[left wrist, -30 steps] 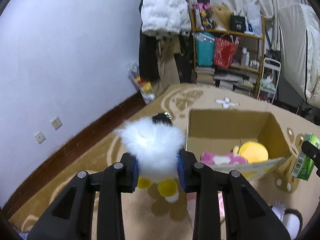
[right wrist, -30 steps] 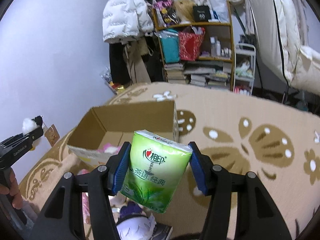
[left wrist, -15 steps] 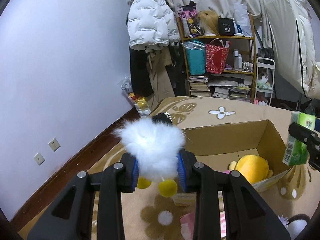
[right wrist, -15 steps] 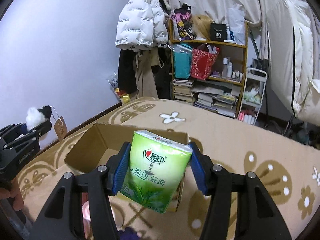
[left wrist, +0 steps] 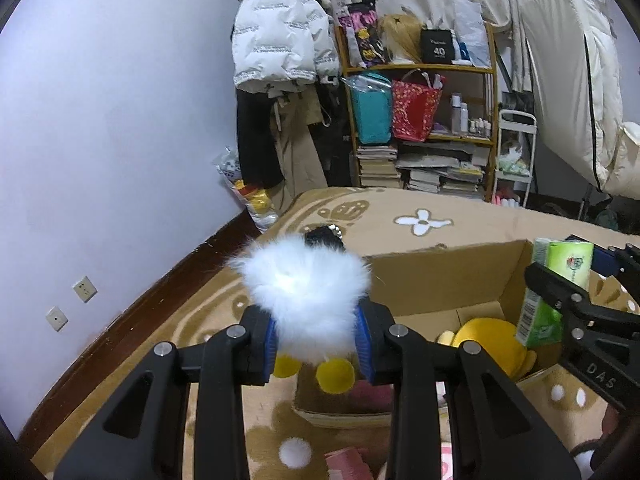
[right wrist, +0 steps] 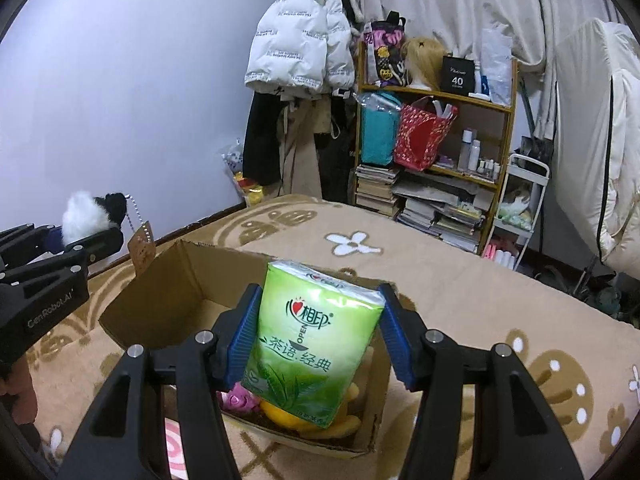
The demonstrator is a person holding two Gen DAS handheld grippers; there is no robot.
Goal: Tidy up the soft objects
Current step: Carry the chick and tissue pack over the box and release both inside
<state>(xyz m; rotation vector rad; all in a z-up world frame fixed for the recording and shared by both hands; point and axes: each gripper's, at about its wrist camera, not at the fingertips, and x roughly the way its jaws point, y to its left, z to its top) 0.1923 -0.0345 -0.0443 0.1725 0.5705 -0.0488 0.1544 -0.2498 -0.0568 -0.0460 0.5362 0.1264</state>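
Note:
My left gripper [left wrist: 318,344] is shut on a fluffy white plush toy [left wrist: 306,292] with yellow feet, a black head and a bead chain with a tag; it hangs by the left end of an open cardboard box [left wrist: 440,280]. The right gripper [right wrist: 316,340] is shut on a green tissue pack [right wrist: 308,340], held over the box [right wrist: 168,292]. Inside the box lie a yellow plush [left wrist: 486,340] and a pink soft toy [right wrist: 236,400]. In the right wrist view the white plush [right wrist: 86,216] and left gripper show at the left edge; the left wrist view shows the tissue pack [left wrist: 552,288] at the right.
The box sits on a tan patterned carpet [right wrist: 460,288]. Behind stand a wooden shelf [left wrist: 420,120] with bags and book stacks, a hanging white puffer jacket [left wrist: 280,40] and a white cart [left wrist: 514,160]. More soft items [left wrist: 348,460] lie on the carpet near my grippers.
Both grippers moved toward the box with their loads still gripped. The tissue pack now hangs over the box, and the right gripper has come much closer in the left wrist view.

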